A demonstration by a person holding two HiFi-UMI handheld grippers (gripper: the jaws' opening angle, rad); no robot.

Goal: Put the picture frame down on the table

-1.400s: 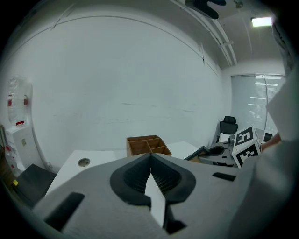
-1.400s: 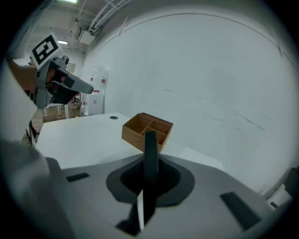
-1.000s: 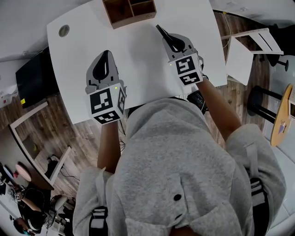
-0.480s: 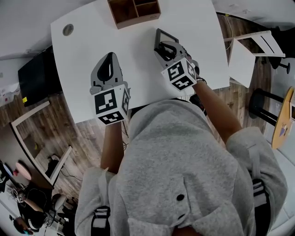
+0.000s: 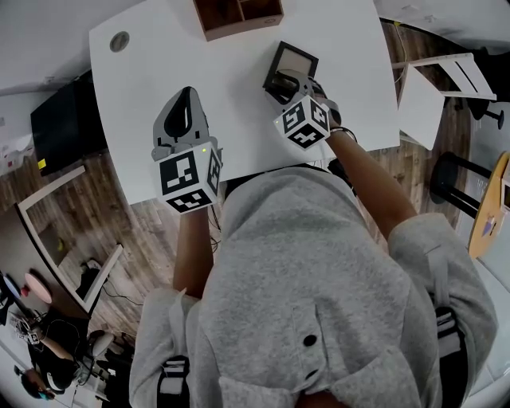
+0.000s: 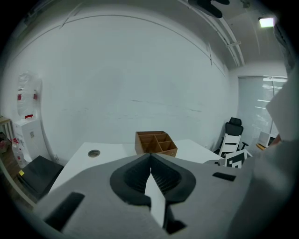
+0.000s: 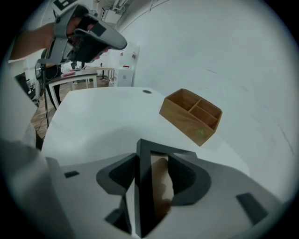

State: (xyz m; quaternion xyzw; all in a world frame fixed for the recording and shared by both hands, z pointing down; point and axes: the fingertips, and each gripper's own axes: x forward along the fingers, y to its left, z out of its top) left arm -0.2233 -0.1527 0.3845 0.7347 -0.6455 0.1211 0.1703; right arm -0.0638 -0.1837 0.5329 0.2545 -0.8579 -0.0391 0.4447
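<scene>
The picture frame [image 5: 290,64] has a dark border and a pale brown panel. It is tilted over the white table [image 5: 239,119], near the table's back right. My right gripper [image 5: 284,80] is shut on its near edge. In the right gripper view the frame [image 7: 150,186] stands between the jaws, one corner poking past them. I cannot tell whether it touches the table. My left gripper [image 5: 188,92] hovers over the table's front left, shut with nothing in it. In the left gripper view its jaws meet at the tip of my left gripper [image 6: 150,158].
A wooden compartment box [image 5: 239,14] stands at the table's far edge, just beyond the frame, also in the gripper views [image 6: 155,143] [image 7: 191,115]. A round cable hole [image 5: 120,41] is at the back left. A white side stand [image 5: 426,88] is off the right edge.
My right gripper has turned and shifted slightly left. The frame went from edge-on to showing its face, tilted further toward the table. The left gripper has barely moved.
</scene>
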